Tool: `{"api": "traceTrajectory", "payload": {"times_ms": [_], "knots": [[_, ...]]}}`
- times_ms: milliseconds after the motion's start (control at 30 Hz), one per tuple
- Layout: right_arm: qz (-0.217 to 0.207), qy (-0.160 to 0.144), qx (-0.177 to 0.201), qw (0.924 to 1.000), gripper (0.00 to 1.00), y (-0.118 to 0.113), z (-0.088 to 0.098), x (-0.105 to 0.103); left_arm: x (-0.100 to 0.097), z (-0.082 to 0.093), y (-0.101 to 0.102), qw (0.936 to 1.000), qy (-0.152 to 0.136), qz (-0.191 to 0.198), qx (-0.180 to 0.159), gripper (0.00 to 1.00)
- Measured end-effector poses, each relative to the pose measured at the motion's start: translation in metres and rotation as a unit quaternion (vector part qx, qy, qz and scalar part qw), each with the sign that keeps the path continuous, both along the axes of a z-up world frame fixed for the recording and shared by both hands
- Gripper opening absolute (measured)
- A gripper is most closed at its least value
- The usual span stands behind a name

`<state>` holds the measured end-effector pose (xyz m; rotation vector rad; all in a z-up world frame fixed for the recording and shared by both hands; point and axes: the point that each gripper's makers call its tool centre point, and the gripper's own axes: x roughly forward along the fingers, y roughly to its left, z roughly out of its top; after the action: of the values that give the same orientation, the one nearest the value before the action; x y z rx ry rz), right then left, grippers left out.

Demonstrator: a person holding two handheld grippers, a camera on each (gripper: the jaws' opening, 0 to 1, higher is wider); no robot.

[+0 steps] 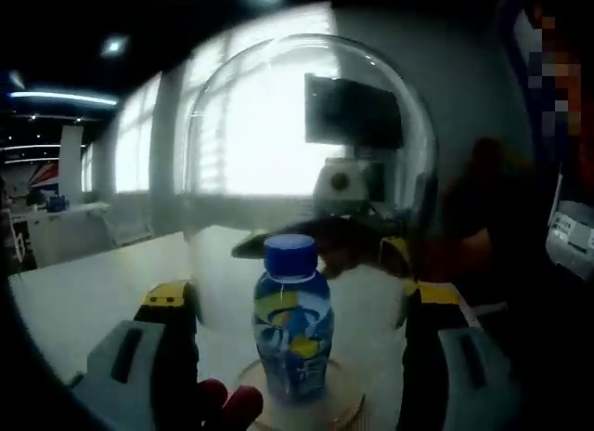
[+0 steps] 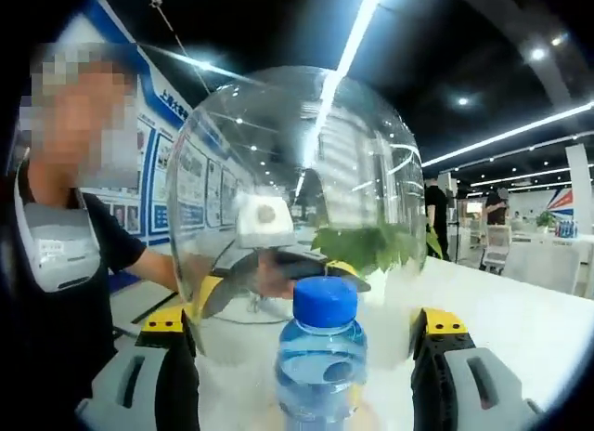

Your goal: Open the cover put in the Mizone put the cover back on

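Bench (image 1: 83,301): white top, carries the items below.

Cover (image 1: 311,171): clear glass dome, rounded top, held between both pairs of tongs and raised over the bottle; its lower rim sits about level with the cap, so the bottle stands below it rather than inside. Seen also in the right gripper view (image 2: 297,208), with green leaves visible through the glass.

Left tongs (image 1: 302,306): jaws apart, yellow-tipped, pressed against opposite sides of the dome's lower wall.

Right tongs (image 2: 306,333): jaws apart, likewise bearing on the dome's two sides.

Mizone (image 1: 293,324): blue-capped bottle with blue and yellow label, upright on a round wooden base (image 1: 345,401) on the bench, centred between the jaws; in the right gripper view (image 2: 320,361) it stands just ahead of the camera.
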<state>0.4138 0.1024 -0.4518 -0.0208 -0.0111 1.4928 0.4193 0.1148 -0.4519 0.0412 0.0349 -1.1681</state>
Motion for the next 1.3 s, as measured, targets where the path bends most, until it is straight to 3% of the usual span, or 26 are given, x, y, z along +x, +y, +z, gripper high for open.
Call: {"api": "traceTrajectory", "payload": {"times_ms": [333,533,767,800,1133,1200,1300], "knots": [[-0.003,0.018,-0.024,0.9995,0.9,0.0,-0.037,0.009,0.011,-0.037,0.0,0.9998,0.021,-0.005,-0.002,0.77],[-0.006,0.026,-0.028,0.9993,0.9,-0.005,-0.05,0.013,0.017,-0.051,-0.004,0.9994,0.032,-0.005,-0.008,0.77],[-0.003,0.03,-0.038,0.9988,0.9,-0.002,-0.063,0.013,0.018,-0.061,-0.001,0.9994,0.033,-0.007,0.012,0.77],[-0.001,0.026,-0.023,0.9994,0.9,0.0,-0.06,0.012,0.019,-0.055,-0.002,0.9999,0.013,-0.008,-0.006,0.77],[-0.005,0.032,-0.026,0.9991,0.9,-0.003,-0.064,0.012,0.012,-0.061,-0.003,0.9998,0.017,-0.008,-0.007,0.77],[-0.01,0.042,-0.018,0.9989,0.9,-0.001,-0.065,0.015,0.013,-0.067,-0.001,0.9991,0.042,-0.008,-0.007,0.77],[-0.008,0.04,-0.027,0.9988,0.9,-0.001,-0.065,0.013,0.014,-0.064,-0.002,0.9995,0.031,-0.008,-0.007,0.77]]}}
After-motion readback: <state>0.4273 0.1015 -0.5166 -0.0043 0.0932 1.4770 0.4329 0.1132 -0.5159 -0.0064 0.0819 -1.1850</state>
